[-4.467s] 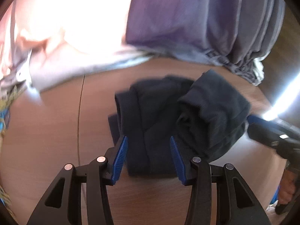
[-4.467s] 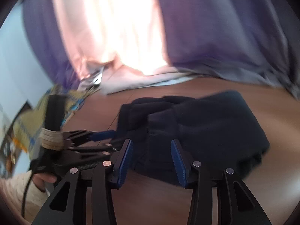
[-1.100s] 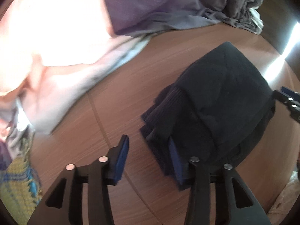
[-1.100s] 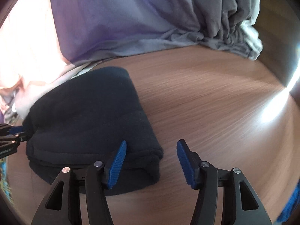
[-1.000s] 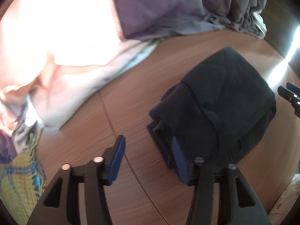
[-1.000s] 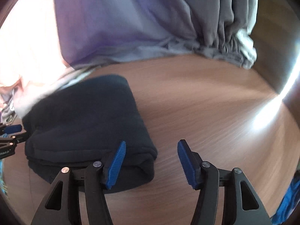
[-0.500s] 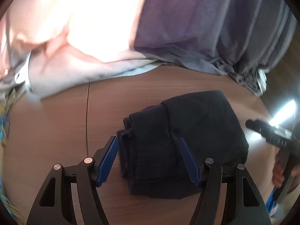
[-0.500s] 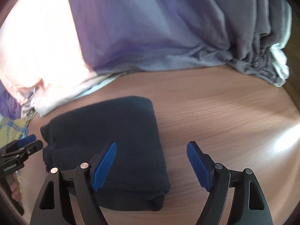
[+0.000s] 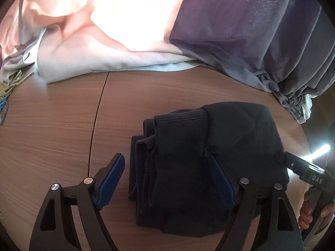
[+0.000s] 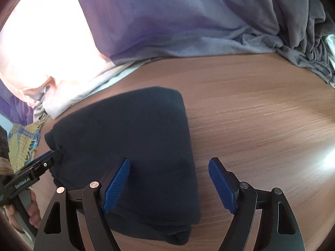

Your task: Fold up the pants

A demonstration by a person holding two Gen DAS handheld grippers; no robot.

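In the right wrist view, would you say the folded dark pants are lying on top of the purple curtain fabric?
No, the folded dark pants lie on the bare wooden table, apart from the purple curtain fabric bunched behind them.

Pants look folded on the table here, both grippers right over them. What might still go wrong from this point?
1. The left gripper, jaws opening, straddles the loose cuff end of the pants; lifting away may snag and unfold the layers.
2. The right gripper hangs open over the pants' edge; a nudge might shift the bundle.
3. Draped cloth crowds the table.
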